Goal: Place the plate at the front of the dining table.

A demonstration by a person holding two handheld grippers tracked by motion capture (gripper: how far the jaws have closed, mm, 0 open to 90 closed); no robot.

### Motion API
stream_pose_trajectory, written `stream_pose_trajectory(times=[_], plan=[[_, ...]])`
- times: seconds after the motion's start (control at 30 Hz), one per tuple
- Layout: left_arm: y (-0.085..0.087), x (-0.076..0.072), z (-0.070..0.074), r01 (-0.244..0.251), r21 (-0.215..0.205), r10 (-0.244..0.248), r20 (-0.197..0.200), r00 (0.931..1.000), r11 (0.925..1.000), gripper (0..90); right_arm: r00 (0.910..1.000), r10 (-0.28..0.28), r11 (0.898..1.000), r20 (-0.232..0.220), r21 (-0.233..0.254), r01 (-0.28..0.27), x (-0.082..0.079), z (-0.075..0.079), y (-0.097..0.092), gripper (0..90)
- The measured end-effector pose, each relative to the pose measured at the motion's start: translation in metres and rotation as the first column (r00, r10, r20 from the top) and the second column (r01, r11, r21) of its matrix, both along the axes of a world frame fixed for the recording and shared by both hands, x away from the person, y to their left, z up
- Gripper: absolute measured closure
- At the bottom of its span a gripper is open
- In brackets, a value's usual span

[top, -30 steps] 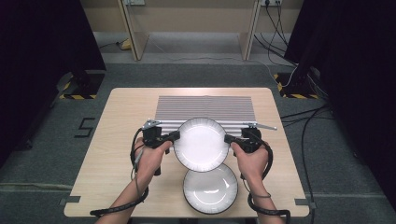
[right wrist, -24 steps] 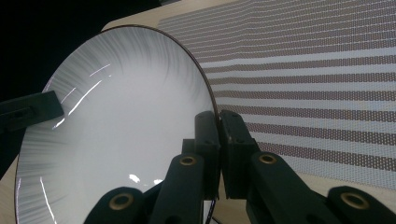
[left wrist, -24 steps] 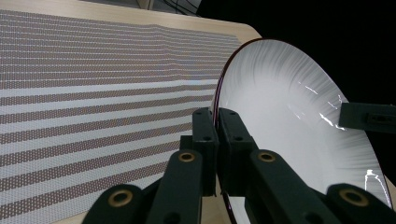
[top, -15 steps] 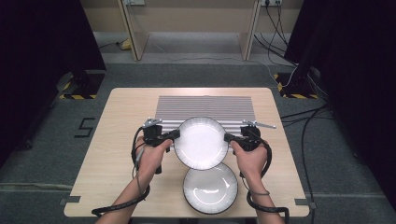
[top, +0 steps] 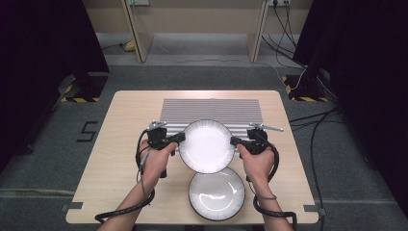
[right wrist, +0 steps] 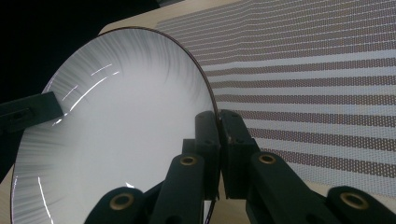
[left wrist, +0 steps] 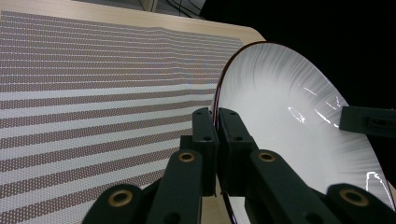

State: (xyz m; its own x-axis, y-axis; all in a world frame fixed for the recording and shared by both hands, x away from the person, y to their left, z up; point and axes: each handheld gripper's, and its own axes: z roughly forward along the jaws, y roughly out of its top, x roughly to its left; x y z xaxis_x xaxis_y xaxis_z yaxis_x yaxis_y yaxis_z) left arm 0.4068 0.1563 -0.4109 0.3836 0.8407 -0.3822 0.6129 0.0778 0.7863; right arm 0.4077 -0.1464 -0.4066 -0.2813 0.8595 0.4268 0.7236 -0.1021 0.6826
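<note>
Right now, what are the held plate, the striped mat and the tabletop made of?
Held plate: likely glazed ceramic; glossy white, sharp glare streaks, thin dark rim, both grippers clamped on its edge. Striped mat: probably woven plastic or fabric; matte, a fine dotted mesh shows in the left gripper view. Tabletop: pale wood or wood-look laminate, satin, faint grain; can't tell which.
</note>
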Motion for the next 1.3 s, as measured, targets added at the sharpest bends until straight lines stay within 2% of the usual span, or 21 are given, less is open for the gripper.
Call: stream_pose_trajectory(times=[1.3], plan=[[0.0011, 0.0081, -0.0017, -0.019, -0.005, 0.019, -0.007, 0.9998, 0.9998, 85.9, 1.0, -0.006, 1.0, -0.006, 0.0, 0.006, 0.0101, -0.0012, 0.003, 87.0]])
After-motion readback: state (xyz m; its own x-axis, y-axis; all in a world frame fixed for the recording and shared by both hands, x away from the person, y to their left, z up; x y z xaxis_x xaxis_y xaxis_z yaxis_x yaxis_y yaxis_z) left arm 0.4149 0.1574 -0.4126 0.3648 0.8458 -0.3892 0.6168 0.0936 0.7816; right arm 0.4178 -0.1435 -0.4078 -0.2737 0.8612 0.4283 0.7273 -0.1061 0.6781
